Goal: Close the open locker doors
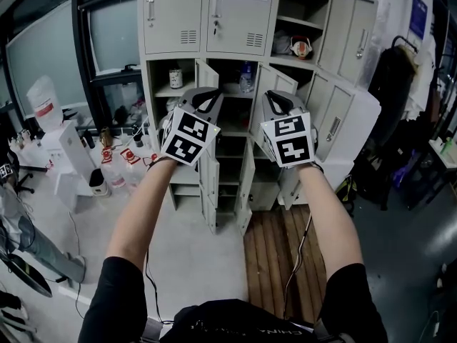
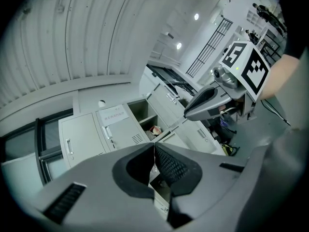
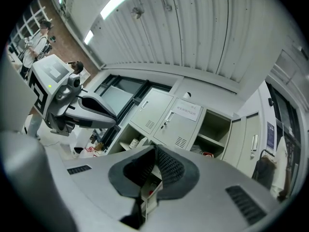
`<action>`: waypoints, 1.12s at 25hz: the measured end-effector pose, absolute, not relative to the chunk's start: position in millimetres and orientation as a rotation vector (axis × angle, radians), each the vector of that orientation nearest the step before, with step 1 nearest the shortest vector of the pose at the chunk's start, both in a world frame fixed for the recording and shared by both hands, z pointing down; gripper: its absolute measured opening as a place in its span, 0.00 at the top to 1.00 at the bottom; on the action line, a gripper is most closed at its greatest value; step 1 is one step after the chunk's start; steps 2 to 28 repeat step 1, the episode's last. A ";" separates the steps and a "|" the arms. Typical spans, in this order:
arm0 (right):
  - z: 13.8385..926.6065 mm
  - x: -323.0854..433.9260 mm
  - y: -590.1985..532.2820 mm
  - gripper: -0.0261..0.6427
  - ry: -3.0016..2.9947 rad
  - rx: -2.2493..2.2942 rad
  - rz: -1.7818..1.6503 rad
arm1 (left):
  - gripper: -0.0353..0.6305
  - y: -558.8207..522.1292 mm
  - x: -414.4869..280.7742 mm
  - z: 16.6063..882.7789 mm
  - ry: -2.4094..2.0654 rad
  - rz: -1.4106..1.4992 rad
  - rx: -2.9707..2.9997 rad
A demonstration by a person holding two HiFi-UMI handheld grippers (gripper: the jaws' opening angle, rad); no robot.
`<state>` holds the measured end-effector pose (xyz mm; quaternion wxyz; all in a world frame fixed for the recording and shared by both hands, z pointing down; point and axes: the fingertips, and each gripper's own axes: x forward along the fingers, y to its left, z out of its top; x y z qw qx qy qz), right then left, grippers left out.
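Pale grey metal locker doors (image 1: 341, 116), several swung open, top-left pair (image 1: 171, 13) shut

Head view looks steeply down, gripper views tilt upward; all share the lockers (image 1: 178, 9).

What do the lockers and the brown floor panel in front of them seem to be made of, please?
Lockers: probably sheet metal painted pale grey, matt; pressed vent slots and bright handles suggest it. Floor panel: looks like dark wooden slats, going by the parallel plank lines; a wood-look laminate can't be excluded.
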<state>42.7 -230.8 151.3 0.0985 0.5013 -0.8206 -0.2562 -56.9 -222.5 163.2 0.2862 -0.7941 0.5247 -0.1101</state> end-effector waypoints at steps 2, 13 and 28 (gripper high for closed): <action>151.9 43.3 -230.6 0.90 -2.428 1.485 -0.749 | 0.92 -221.9 -54.9 163.7 1.395 -0.290 -2.123; 151.9 43.3 -230.6 0.90 -2.428 1.485 -0.749 | 0.92 -221.9 -54.9 163.7 1.395 -0.290 -2.123; 151.9 43.3 -230.6 0.90 -2.428 1.485 -0.749 | 0.92 -221.9 -54.9 163.7 1.395 -0.290 -2.123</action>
